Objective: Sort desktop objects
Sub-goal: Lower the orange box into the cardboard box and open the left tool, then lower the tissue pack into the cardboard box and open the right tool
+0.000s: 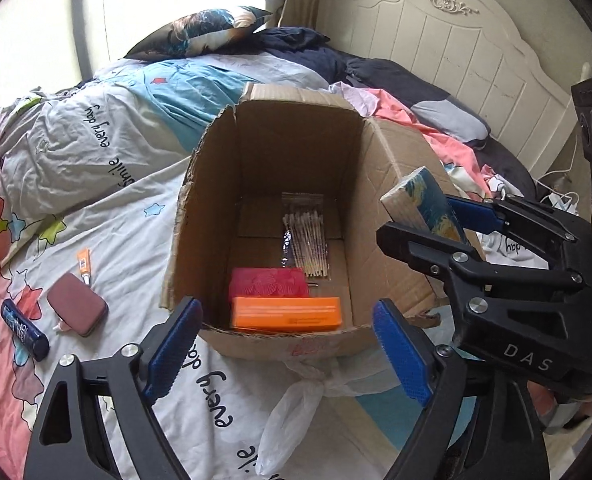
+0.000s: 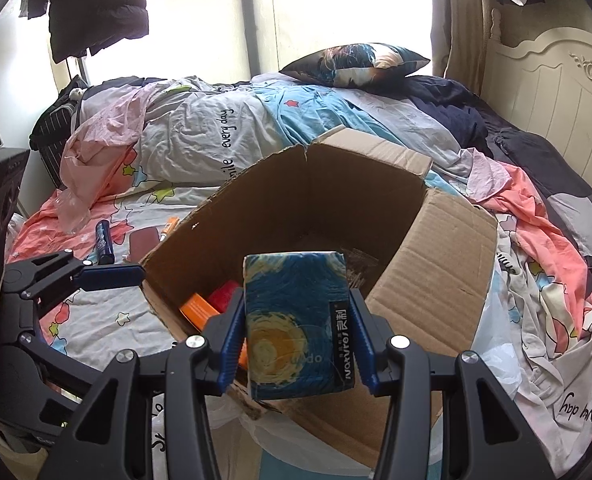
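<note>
Left wrist view. Unmade bed, covered by a quilt (image 1: 95,208) in white, pink and blue with stars and "smile every day" lettering. Far off, a bright window, a dark patterned cushion (image 1: 207,30), a heap of navy bedding, and at far right a cream carved headboard (image 1: 448,40). Open cardboard box (image 1: 263,160) standing mid-bed, flaps up. Inside on its floor: an orange carton (image 1: 287,313) nearest, a pink embossed case (image 1: 269,282) just behind it, a clear bag of cotton swabs (image 1: 306,236) farther back. Left of the box on the quilt: a small orange tube (image 1: 83,264), a maroon case (image 1: 77,304), a dark blue tube (image 1: 23,330) at near left. Crumpled white plastic bag (image 1: 296,404) near the box's front edge. Left gripper (image 1: 285,352) empty, jaws spread wide, just short of the box's near wall. At right, right gripper (image 1: 436,216) pinching a blue swirl-printed tissue pack (image 1: 424,200), held above the box's right rim.

Right wrist view. Same bed seen from the other side; window across the far wall, dark jacket (image 2: 95,4) hanging at upper left, curtain and headboard at right. Pink and navy bedding tumbled on the right. Right gripper (image 2: 296,328) jaws pressed against both sides of the tissue pack (image 2: 291,320), upright, over the open box (image 2: 336,208). Orange carton (image 2: 197,308) partly visible inside. Left gripper (image 2: 111,276) at left beside the box, spread.
</note>
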{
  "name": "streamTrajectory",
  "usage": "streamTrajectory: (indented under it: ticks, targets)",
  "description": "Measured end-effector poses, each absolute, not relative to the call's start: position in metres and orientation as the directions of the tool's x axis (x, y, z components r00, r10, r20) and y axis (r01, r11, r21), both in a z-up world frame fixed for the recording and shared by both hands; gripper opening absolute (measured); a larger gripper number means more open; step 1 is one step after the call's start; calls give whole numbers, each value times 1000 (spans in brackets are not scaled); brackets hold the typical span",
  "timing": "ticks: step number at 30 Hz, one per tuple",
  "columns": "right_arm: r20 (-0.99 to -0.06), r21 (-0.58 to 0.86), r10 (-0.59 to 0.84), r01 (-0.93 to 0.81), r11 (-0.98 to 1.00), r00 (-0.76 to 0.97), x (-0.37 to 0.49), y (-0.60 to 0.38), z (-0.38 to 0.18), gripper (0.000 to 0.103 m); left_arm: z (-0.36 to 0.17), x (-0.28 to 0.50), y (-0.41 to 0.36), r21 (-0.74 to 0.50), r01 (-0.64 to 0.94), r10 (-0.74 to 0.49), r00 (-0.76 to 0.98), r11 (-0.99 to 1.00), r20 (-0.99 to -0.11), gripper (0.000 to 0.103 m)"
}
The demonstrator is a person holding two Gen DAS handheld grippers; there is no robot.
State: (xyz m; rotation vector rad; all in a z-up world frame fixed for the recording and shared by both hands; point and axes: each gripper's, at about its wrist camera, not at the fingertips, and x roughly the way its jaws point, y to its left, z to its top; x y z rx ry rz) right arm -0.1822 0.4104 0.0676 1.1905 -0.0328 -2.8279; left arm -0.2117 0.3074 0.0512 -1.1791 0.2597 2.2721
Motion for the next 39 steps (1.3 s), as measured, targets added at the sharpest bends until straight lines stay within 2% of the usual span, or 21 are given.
streamTrajectory:
  ticks: [3,15,17,23,30,39]
  targets:
    - [-715,47,-76,60,-997,-695,-183,409,66,45,49,-211,308,-57,-558,370,-465,-828,-804,98]
    - [-708,48,-70,51,-998,-703,-191,400,68,45,45,-200,304,69,-548,285,-534,-834,-796,99]
    - [-705,48,-71,53,-997,-706,-192,398,69,45,50,-202,300,58,-538,297,-549,-841,-782,99]
    - [-694,50,-66,44,-998,-717,-195,401,75,45,56,-227,295,-83,-499,378,-526,-863,-762,100]
    - [-719,45,-62,43,-998,-692,-207,405,64,45,27,-245,313,-34,-482,306,-500,-876,-810,100]
    - [-732,60,-66,33,-998,-678,-219,409,53,45,22,-248,311,-53,-486,322,-491,-872,-809,102]
